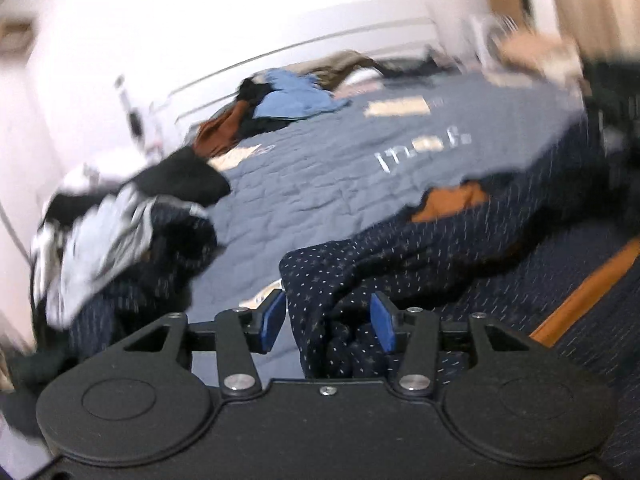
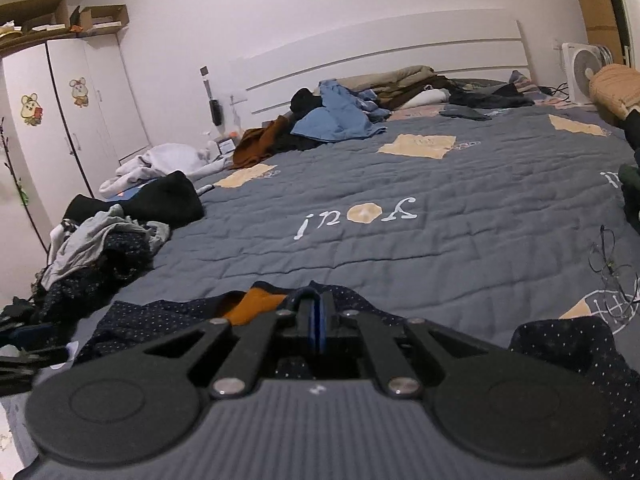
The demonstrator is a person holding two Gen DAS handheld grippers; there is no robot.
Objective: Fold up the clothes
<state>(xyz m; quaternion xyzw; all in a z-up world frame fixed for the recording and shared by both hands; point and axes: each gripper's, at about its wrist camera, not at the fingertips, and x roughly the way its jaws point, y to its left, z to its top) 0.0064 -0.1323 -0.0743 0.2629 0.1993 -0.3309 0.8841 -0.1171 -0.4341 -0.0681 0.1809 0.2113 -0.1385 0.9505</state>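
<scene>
Left gripper [image 1: 327,322] jaws gape around the dotted navy garment [image 1: 400,256]; right gripper [image 2: 314,320] jaws pinch it.

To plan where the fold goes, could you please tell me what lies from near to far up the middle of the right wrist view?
Right gripper → dotted navy garment → white lettering on the quilt → beige patch → blue clothes → headboard.
</scene>
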